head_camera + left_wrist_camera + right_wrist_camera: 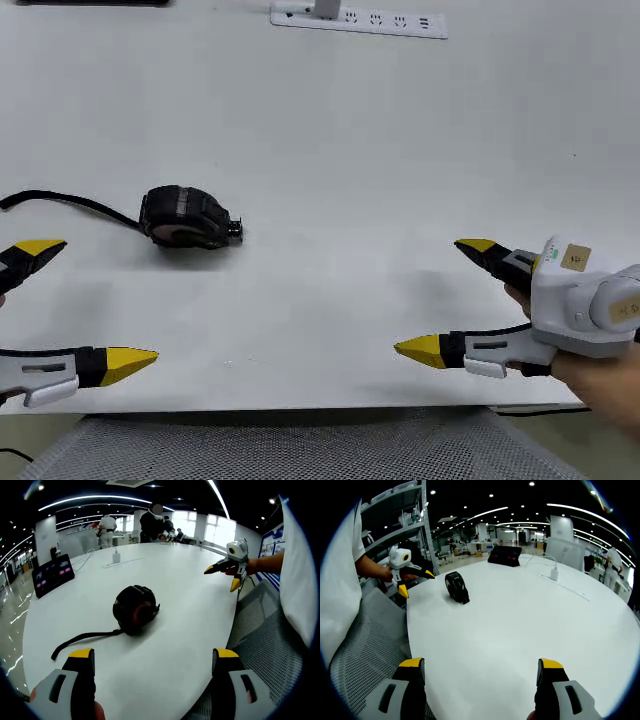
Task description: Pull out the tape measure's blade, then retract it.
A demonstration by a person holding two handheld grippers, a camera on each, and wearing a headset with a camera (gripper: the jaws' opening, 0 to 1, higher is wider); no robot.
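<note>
The tape [188, 217] is lying on the counter [350, 150] with its blade fully in. The left tongs [90, 305] are hovering near the tape, jaws wide apart and empty. The right tongs [445, 297] are gaping too, well apart from the tape on its other side, so the left is nearer. The tape's long axis is running roughly from one pair of tongs to the other. Its strap [70, 203] is trailing off the end nearer the left tongs, and what seems to be the hook [237, 230] is facing the right tongs. The hook is too small to make out, and the head view's edge is cutting off the left tongs.
</note>
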